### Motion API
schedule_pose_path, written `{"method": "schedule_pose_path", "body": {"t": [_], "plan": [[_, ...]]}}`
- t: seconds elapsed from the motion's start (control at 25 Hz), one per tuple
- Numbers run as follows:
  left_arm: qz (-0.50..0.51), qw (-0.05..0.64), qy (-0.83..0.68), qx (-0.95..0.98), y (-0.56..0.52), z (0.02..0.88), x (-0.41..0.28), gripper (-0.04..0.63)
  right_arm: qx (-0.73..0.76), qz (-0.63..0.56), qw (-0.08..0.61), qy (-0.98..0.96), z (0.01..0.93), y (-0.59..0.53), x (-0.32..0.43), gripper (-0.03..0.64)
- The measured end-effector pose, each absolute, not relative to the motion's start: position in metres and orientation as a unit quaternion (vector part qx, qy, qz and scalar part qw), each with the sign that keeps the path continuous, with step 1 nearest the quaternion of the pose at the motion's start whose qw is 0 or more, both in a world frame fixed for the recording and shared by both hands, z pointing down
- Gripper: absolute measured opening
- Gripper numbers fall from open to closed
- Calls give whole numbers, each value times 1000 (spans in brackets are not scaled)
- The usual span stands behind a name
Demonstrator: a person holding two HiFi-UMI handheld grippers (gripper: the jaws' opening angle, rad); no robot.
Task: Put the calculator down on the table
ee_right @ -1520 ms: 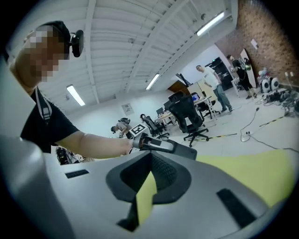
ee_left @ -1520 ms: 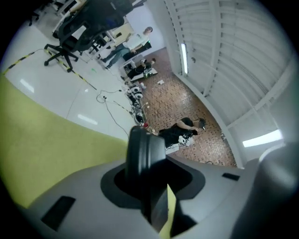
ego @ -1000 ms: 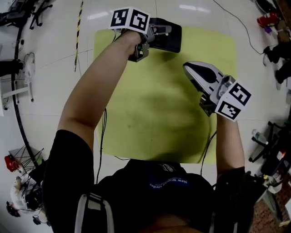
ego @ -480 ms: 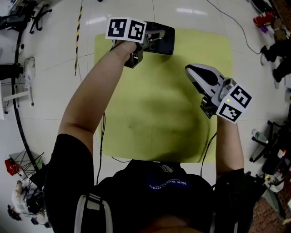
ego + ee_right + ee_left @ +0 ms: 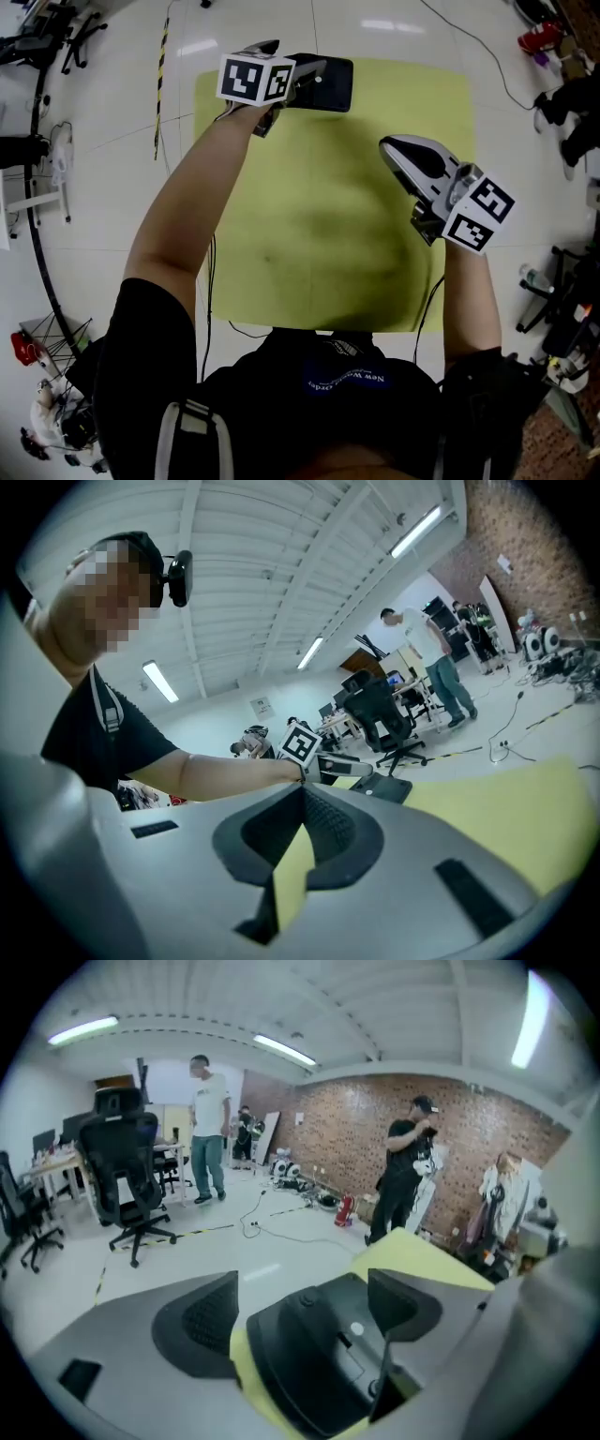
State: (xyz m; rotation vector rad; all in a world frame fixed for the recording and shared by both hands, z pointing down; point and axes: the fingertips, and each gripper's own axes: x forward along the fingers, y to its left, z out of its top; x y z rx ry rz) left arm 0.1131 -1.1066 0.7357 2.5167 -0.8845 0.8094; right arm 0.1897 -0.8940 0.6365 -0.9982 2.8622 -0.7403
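Observation:
The black calculator point(image 5: 328, 84) lies flat on the yellow table point(image 5: 328, 234), near its far edge. My left gripper point(image 5: 292, 58) hangs just over the calculator's left end. Its jaws have just been opening and now stand wide. In the left gripper view the calculator point(image 5: 319, 1363) sits between the dark pads point(image 5: 202, 1335), and a strip of yellow shows beside it. My right gripper point(image 5: 389, 147) hovers over the table's right side, shut and empty. In the right gripper view point(image 5: 300, 841) its tips meet, and the calculator point(image 5: 384, 787) shows far off.
White floor surrounds the table, with cables point(image 5: 469, 37) trailing behind it and clutter at both sides. Office chairs point(image 5: 127, 1171) and standing people point(image 5: 208, 1129) are beyond the far edge. The calculator lies close to that edge.
The left gripper has rolled and drifted left and back, and its jaws have spread off the calculator, which stays flat on the table. The right gripper has held still.

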Motion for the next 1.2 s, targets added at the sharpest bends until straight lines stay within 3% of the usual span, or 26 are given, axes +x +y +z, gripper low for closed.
{"method": "schedule_pose_path", "body": {"t": [0.12, 0.28, 0.32, 0.4, 0.48, 0.56, 0.92, 1.2], "plan": [[220, 204, -304, 904, -1096, 712, 112, 428, -330, -232, 8, 915, 632, -891, 196, -12], [172, 185, -294, 922, -1063, 671, 95, 426, -348, -225, 0, 910, 612, -885, 199, -12], [156, 182, -299, 924, -1055, 658, 89, 389, -352, -221, -2, 909, 604, -885, 202, -12], [121, 175, -314, 925, -1036, 629, 76, 205, -361, -207, -6, 909, 585, -885, 210, -12], [84, 176, -320, 927, -1009, 600, 63, 64, -368, -191, -11, 910, 562, -879, 214, -12], [48, 179, -314, 931, -975, 569, 47, 9, -374, -180, -13, 910, 537, -868, 214, -12], [-12, 132, -272, 953, -801, 438, -9, 8, -393, -160, -3, 905, 423, -778, 206, -12], [-63, 132, -270, 952, -716, 386, -45, 8, -402, -156, 7, 902, 398, -709, 195, -13]]}}
